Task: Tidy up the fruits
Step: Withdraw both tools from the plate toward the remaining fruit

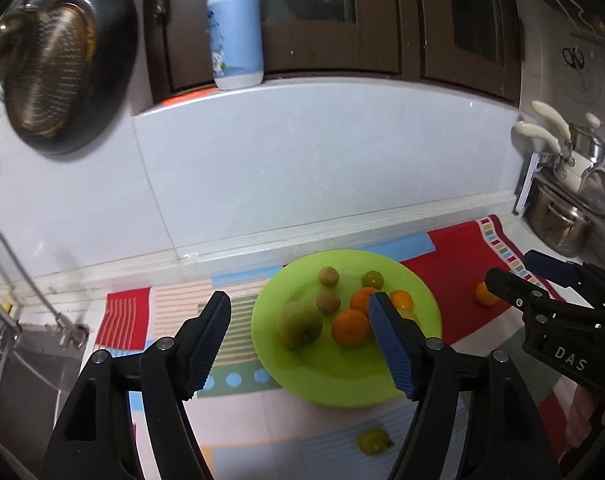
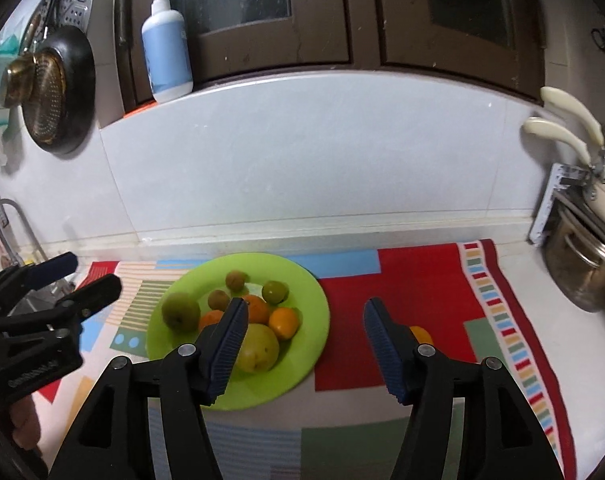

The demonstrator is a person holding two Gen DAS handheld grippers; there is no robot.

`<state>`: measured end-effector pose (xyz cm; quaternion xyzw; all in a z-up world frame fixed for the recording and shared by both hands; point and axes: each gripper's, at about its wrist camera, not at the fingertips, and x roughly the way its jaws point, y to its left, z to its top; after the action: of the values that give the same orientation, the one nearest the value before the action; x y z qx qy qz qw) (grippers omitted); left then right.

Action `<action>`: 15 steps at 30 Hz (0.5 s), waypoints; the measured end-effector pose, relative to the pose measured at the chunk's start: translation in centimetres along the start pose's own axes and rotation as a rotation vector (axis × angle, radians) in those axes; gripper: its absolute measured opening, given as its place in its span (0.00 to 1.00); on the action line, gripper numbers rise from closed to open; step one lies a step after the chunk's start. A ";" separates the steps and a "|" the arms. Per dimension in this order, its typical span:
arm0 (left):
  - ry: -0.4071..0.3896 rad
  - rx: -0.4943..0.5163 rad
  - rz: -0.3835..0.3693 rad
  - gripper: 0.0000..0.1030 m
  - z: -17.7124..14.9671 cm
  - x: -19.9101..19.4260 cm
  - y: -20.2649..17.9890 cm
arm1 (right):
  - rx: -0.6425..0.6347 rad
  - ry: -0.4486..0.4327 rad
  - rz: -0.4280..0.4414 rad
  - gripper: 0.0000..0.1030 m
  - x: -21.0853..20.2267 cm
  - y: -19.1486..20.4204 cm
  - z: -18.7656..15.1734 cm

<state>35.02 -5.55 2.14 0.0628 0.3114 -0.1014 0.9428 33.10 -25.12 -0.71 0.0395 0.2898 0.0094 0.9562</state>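
Observation:
A lime-green plate (image 1: 334, 384) (image 2: 302, 344) lies on a colourful mat and holds several fruits: oranges (image 1: 350, 327), a green pear (image 1: 299, 325) and small green-brown fruits. A small orange (image 1: 485, 294) (image 2: 421, 335) lies on the red mat patch right of the plate, partly hidden behind my right finger. A yellow-green fruit (image 1: 373, 441) lies on the mat in front of the plate. My left gripper (image 1: 300, 308) is open and empty above the plate's left half. My right gripper (image 2: 306, 316) is open and empty above the plate's right edge.
The patterned mat (image 2: 422, 280) covers the counter. A steel pot (image 2: 582, 276) stands at the right with utensils above it. A sink and tap (image 1: 18, 320) are at the left. A soap bottle (image 1: 235, 28) stands on the window ledge; a pan (image 1: 62, 64) hangs at upper left.

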 end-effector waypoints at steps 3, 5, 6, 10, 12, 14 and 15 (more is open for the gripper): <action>-0.005 -0.030 0.022 0.77 -0.7 -1.6 -0.3 | 0.006 -0.012 -0.019 0.59 -1.5 -0.5 -0.3; 0.004 -0.055 0.027 0.81 -1.3 -2.4 -0.5 | 0.017 -0.019 -0.031 0.61 -2.3 -0.9 -0.7; 0.008 -0.072 0.028 0.81 -1.8 -2.9 -0.5 | 0.020 -0.022 -0.036 0.62 -2.5 -1.1 -0.8; 0.024 -0.093 0.064 0.81 -3.4 -4.0 -1.1 | 0.034 -0.031 -0.064 0.62 -3.6 -2.1 -1.7; 0.031 -0.098 0.069 0.81 -4.0 -4.4 -1.5 | 0.043 -0.028 -0.070 0.62 -3.9 -2.5 -2.1; 0.046 -0.116 0.076 0.81 -4.7 -4.7 -1.9 | 0.046 -0.023 -0.078 0.62 -4.2 -2.9 -2.5; 0.054 -0.120 0.076 0.81 -5.0 -4.7 -2.1 | 0.047 -0.021 -0.084 0.62 -4.3 -3.1 -2.8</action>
<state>27.96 -5.94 0.90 0.0205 0.3395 -0.0450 0.9393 28.00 -28.22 -0.88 0.0496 0.2814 -0.0379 0.9576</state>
